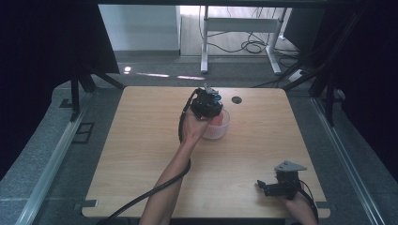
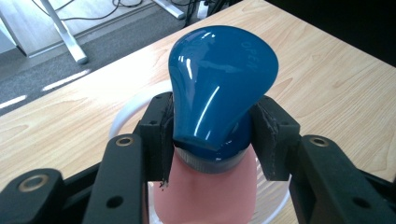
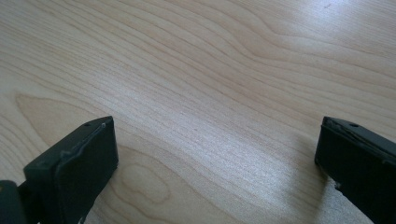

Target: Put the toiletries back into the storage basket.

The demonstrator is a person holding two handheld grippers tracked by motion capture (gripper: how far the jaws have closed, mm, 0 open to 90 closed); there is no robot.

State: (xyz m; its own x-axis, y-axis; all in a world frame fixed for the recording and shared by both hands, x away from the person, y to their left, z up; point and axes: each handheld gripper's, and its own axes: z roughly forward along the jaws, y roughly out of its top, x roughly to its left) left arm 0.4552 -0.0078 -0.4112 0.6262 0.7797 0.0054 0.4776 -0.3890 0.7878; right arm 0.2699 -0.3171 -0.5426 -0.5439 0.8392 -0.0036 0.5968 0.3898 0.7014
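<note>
A pink bottle (image 2: pixel 205 193) with a glossy blue flip cap (image 2: pixel 219 79) stands upright between the jaws of my left gripper (image 2: pixel 212 140). Both pads press on the cap's lower sides. The bottle sits over or inside a white translucent round bowl (image 2: pixel 125 119); I cannot tell whether it touches the bottom. From above, the left gripper (image 1: pixel 207 104) points down over that bowl (image 1: pixel 220 130) at the table's far centre. My right gripper (image 1: pixel 261 186) rests near the front right corner, and its jaws (image 3: pixel 215 154) stand open over bare wood.
The wooden table (image 1: pixel 141 140) has a small dark cable hole (image 1: pixel 236 100) just right of the bowl. A cable trails from the left gripper along the forearm to the front edge. Beyond the table stand a white desk frame (image 1: pixel 205 42) and floor cables.
</note>
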